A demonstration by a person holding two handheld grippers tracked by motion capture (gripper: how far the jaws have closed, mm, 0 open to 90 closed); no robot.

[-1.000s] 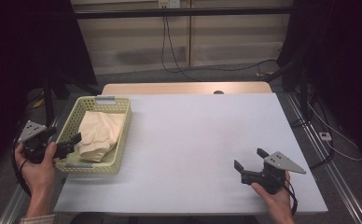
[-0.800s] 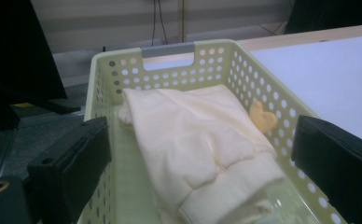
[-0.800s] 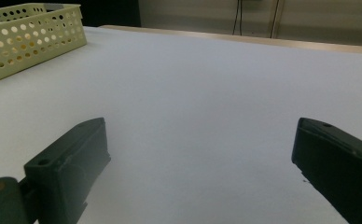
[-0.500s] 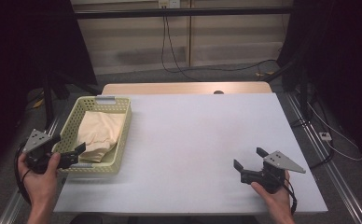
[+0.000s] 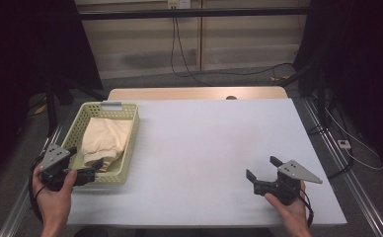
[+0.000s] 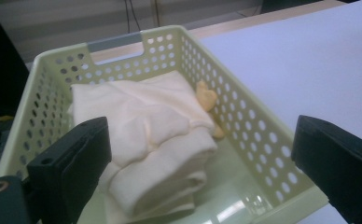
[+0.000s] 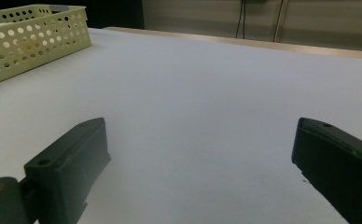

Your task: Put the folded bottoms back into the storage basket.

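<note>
**Onlooker 1:** Cloth [image 6: 146, 140] is what the left hand is after, I'd say. But start big: the white table [image 5: 204, 148], matte and flat, then the basket [image 5: 130, 143] at its left edge, pale yellow-green plastic, rectangular, walls punched with round holes.

**Onlooker 2:** And the cream cloth lies inside the basket, folded into a loose soft stack that takes up most of its floor. There's a small orange bit [image 6: 206, 98] tucked against the basket wall beside it; I can't tell what it is.

**Onlooker 1:** How would it handle, do you think?

**Onlooker 2:** Light and limp, I'd guess. It'll sag and unfold once lifted, so better to pinch the thick rolled fold at the basket's near end than a single layer.

**Onlooker 1:** The left gripper [image 5: 88, 165] hangs at the basket's near end, jaws spread wide, holding nothing.

**Onlooker 2:** The right gripper [image 5: 263, 170] is well away from the basket, low over bare table, jaws also apart and empty.
</note>
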